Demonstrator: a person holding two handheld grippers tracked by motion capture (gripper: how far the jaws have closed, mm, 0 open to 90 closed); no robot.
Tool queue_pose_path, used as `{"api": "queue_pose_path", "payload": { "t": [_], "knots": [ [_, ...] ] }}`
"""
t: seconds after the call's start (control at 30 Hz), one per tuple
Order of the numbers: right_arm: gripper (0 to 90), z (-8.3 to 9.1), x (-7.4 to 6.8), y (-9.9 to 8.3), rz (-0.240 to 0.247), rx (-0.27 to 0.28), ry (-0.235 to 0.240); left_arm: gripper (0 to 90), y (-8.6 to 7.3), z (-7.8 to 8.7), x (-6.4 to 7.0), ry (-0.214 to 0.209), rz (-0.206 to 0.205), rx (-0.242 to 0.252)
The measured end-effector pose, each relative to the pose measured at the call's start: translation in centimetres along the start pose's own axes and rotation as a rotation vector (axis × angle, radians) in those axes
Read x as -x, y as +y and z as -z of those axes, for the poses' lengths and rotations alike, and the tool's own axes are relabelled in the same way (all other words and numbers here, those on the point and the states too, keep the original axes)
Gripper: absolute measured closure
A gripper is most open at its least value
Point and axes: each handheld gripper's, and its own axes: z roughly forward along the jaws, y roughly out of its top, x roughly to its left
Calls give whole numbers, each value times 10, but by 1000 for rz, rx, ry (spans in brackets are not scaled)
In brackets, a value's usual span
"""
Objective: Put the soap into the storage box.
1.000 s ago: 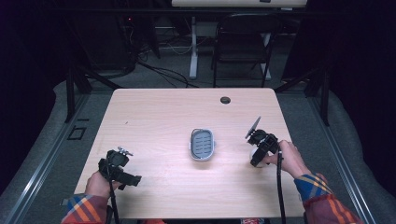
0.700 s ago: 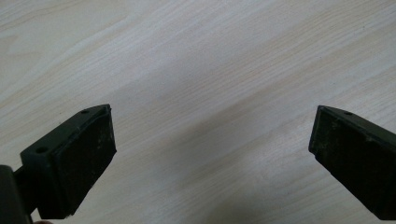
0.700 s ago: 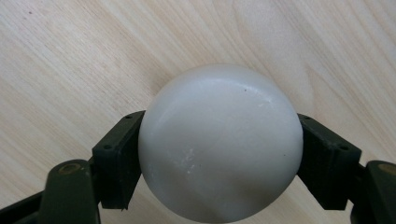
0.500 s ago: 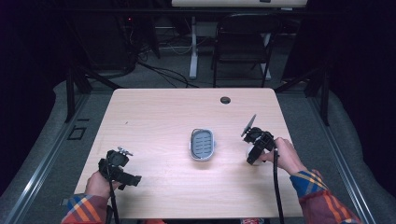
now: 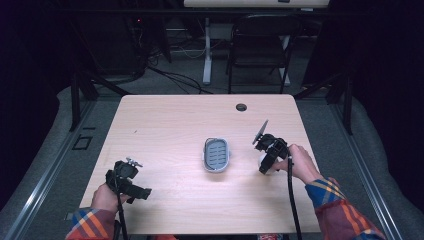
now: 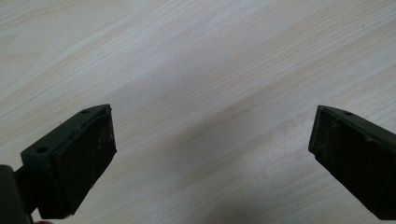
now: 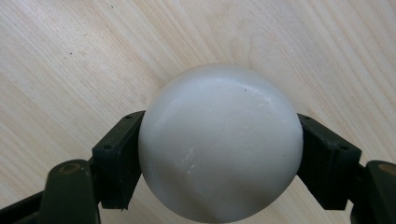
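- Soap, or at least a smooth white rounded lump that looks like a soap bar (image 7: 219,144), sits clamped between the jaws of the right claw (image 5: 266,161); in the right gripper view both pads press on its sides and bare desk (image 5: 170,130) grain shows behind it.
- From the high view that claw is at the right of the desk, about mid-depth, with the white lump peeking out just under it, close to the desk surface. Can't tell if it's touching the wood or lifted a hair.
- The key relation: the grey oval dish (image 5: 216,154) with a ribbed insert lies just to the left of the right claw, near but apart. Its long axis runs near-to-far. My guess is the lump goes in there, so the move would be a short carry leftward.
- The right hand is clearly the nearer one to the dish. The left claw (image 5: 127,181) is at the near left corner, well apart from it, jaws spread wide with nothing between them in the left gripper view.
- Small dark round grommet (image 5: 241,107) near the far edge, out of the way.
- No brand, label or writing readable anywhere, neither on the lump nor on the dish.
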Motion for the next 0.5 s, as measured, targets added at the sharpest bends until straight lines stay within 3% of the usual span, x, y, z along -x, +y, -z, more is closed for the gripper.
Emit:
{"api": "queue_pose_path", "payload": {
  "t": [0.03,0.13,0.23,0.5],
  "knots": [
    [244,1,1,1,25,-14,-11,4,0,0,0,0,1,0],
    [244,0,-1,2,2,10,-1,4,0,0,0,0,1,1],
    [244,3,-2,7,29,-4,-12,4,0,0,0,0,0,0],
    [244,7,-5,17,45,-2,-12,4,0,-1,0,0,1,3]
  ]
}}
